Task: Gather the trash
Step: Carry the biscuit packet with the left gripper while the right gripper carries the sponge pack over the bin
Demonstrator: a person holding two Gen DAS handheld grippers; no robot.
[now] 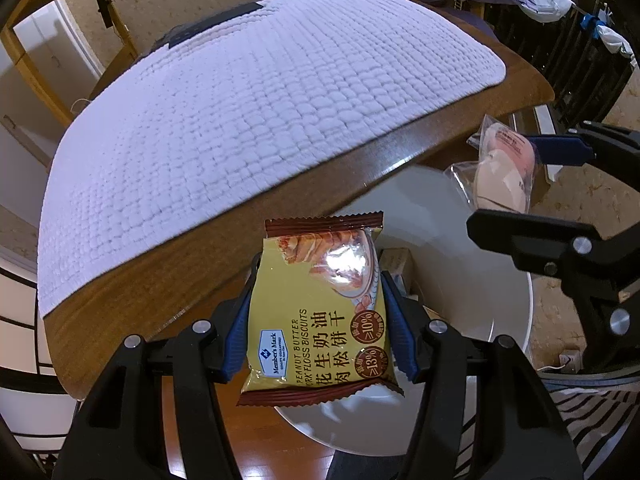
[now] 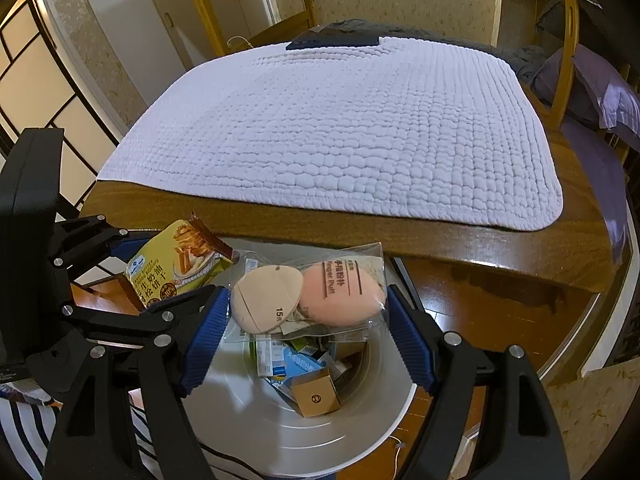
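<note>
You have cleared the wooden table [image 2: 460, 240] and its white quilted mat [image 2: 332, 128]; both loads now hang past the table's near edge, over the round white trash bin [image 2: 256, 432] on the floor. Judging by that, the step in hand is the drop.

To do it well, bring each gripper over the bin's open mouth, not its wide sloping rim, before you let go. The right one looks well placed: the small cardboard box [image 2: 316, 398] and other packaging in the bin show directly beneath it. The left one sits nearer the rim on the table side, so carry it further toward the middle. Keep both pointed steeply down, so each packet falls clear of the fingers, and keep the two grippers apart.

Your left gripper [image 1: 318, 312] is clamped on the yellow peanut butter biscuit packet [image 1: 320, 312], its blue pads pressing the packet's two long edges at a middling width.

Your right gripper [image 2: 306, 320] stands somewhat wider, its pads against the side edges of the clear bag of makeup puffs [image 2: 312, 296], one beige, one pink. The bag is held up off the bin.
</note>
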